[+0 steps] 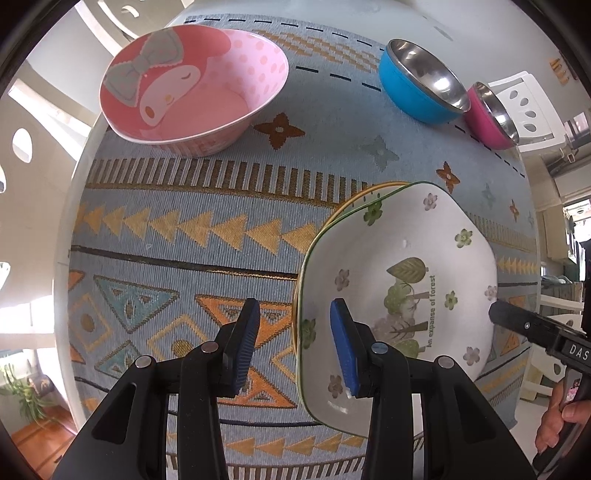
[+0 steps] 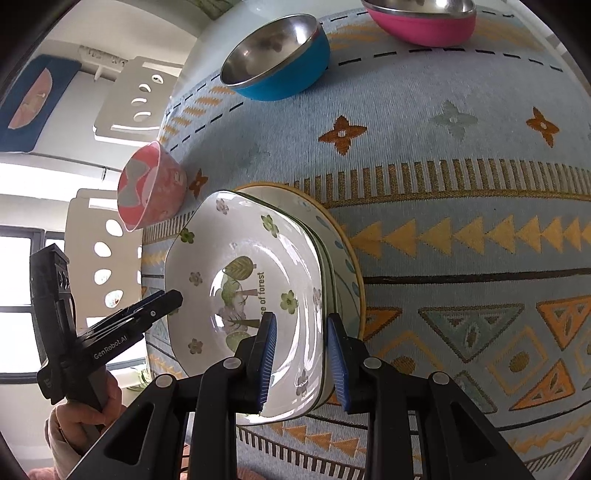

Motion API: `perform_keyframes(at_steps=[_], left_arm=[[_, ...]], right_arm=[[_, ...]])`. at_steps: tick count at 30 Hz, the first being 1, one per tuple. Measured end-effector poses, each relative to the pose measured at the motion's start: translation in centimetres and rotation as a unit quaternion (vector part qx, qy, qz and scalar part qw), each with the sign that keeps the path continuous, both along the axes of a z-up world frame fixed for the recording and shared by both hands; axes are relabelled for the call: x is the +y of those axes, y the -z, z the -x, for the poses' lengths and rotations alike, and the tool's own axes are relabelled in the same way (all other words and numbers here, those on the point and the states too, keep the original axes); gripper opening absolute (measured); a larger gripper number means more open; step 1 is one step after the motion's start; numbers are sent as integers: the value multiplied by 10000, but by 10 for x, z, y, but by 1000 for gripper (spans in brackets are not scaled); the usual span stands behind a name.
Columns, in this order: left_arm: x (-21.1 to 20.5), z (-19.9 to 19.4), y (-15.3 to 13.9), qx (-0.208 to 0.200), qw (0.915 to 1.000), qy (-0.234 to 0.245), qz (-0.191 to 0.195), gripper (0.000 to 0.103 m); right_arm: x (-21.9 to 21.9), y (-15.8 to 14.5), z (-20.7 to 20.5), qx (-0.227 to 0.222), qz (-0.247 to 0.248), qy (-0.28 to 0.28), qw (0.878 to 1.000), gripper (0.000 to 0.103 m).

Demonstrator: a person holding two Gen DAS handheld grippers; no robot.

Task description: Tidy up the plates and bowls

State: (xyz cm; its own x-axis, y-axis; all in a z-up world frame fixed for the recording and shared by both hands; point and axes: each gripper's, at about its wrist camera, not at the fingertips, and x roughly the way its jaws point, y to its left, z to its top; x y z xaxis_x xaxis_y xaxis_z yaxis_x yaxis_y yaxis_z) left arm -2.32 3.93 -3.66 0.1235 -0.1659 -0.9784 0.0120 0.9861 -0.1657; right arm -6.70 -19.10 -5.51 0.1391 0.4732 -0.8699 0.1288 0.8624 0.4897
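A white square plate with flowers and "expanse of forest" [image 1: 402, 288] [image 2: 251, 295] lies stacked on a plate with a yellow rim [image 1: 354, 199] [image 2: 347, 258]. My left gripper [image 1: 295, 347] is open, its fingers straddling the white plate's left rim. My right gripper [image 2: 301, 362] is open, straddling the opposite rim of the stack. A pink cartoon bowl [image 1: 192, 88] [image 2: 151, 188], a blue steel bowl [image 1: 421, 81] [image 2: 277, 59] and a magenta steel bowl [image 1: 491, 114] [image 2: 421, 18] stand farther back.
A patterned blue cloth [image 1: 221, 229] [image 2: 461, 229] covers the round white table. White chairs [image 2: 125, 103] stand beyond the table edge. The other hand-held gripper shows at the right of the left view [image 1: 535, 328] and the left of the right view [image 2: 110, 332].
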Motion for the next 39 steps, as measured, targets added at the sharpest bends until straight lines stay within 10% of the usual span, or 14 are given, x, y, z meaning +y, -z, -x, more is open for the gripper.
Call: perform_keyframes(at_steps=[22, 39], left_arm=[[-5, -12, 24, 296, 9988, 391, -13, 63], [4, -15, 44, 308, 9988, 265, 267, 98]], right_arm=[[-13, 27, 3, 493, 432, 831, 9944, 53], [-29, 48, 14, 622, -548, 1665, 9826, 90]])
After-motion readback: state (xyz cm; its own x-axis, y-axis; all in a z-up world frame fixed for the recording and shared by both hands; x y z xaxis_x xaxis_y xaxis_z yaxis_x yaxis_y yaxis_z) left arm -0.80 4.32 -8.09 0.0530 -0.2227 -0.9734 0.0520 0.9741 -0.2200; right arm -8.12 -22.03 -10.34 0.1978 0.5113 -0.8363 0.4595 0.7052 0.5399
